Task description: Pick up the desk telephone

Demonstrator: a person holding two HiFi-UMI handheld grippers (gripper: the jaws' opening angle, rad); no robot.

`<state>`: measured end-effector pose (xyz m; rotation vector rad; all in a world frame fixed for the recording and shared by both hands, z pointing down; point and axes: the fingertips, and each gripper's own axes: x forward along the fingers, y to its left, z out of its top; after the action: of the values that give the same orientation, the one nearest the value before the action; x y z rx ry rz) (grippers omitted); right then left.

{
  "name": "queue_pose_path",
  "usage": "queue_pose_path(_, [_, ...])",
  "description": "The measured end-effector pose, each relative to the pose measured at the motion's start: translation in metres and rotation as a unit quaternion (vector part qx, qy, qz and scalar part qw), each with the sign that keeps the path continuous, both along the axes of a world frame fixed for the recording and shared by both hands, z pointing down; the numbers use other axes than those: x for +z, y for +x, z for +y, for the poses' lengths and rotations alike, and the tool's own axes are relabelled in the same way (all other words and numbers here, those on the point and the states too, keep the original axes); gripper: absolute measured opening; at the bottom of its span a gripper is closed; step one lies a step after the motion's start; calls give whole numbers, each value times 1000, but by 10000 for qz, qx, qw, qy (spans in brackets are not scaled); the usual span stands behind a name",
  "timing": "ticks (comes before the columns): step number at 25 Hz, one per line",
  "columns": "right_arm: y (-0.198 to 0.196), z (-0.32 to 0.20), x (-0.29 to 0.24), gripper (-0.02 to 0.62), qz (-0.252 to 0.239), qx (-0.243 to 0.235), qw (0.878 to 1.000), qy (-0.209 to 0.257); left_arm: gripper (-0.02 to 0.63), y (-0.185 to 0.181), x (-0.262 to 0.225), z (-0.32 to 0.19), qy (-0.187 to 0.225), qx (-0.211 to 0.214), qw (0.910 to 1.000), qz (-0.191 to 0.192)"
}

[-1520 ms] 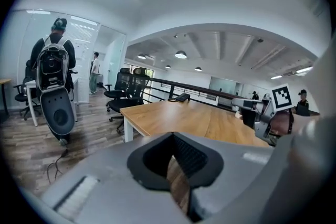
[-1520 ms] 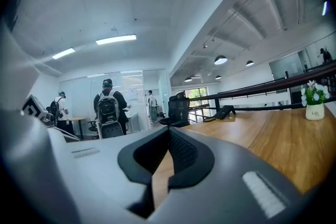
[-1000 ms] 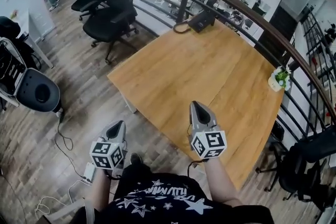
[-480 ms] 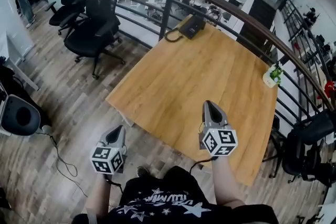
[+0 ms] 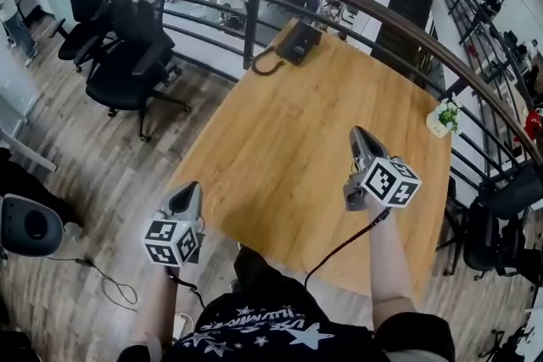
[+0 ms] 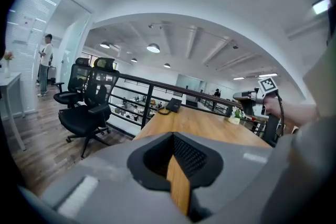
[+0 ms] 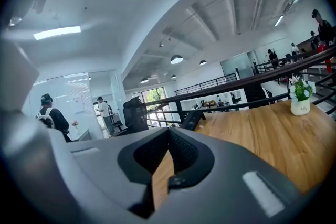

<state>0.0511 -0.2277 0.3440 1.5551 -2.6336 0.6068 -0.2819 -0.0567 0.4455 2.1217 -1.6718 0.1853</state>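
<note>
Telephone (image 5: pixel 299 42) sits at the far corner of the table (image 5: pixel 280 148), well ahead of both tongs. Both the left tongs (image 5: pixel 187 192) and the right tongs (image 5: pixel 361 136) are pressed together, pinching nothing.

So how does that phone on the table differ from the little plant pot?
The desk telephone is dark and low, lying at the table's far corner with its cord curling to the left. The plant pot is small, white and upright, holding green leaves, at the right edge. Both sit on the wooden table close to the railing.
</note>
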Motion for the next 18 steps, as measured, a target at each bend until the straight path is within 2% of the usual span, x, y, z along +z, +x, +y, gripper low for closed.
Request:
queue_pose_path(6, [0, -105, 6, 3, 15, 35, 9998, -174, 2, 9, -23, -99, 172, 387, 9984, -371])
queue_pose_path(10, [-6, -160, 10, 8, 105, -59, 9995, -296, 2, 6, -31, -155, 163, 476, 9979, -416])
queue_pose_path(18, [0, -233, 32, 84, 125, -228, 9974, -669, 2, 22, -34, -226, 127, 588, 9970, -490])
